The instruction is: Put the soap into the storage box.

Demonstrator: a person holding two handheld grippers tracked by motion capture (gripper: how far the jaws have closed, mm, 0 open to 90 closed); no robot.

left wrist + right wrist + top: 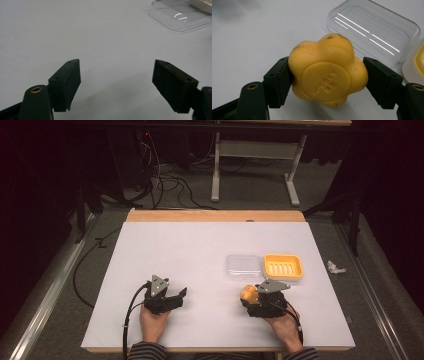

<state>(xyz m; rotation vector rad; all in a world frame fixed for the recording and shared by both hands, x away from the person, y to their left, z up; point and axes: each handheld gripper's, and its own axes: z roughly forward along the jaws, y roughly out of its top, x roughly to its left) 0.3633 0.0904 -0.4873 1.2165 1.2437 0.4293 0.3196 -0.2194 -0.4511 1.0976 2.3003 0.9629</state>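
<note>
Pinching the yellow flower-shaped soap (pixel 327 71) between my right gripper (pixel 251 296) jaws, I hold it just near of the yellow soap dish (pixel 283 266), which lies far and slightly right, its long axis left-right, the clear lid (pixel 243 266) beside it. My left gripper (pixel 176 296) rests spread, empty.

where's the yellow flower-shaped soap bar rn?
The yellow flower-shaped soap bar sits clamped in the right gripper, just near-side of the clear plastic lid and the yellow soap dish.

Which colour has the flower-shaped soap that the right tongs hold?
The soap is yellow, with a few dark specks on top; the right gripper view shows it best.
</note>
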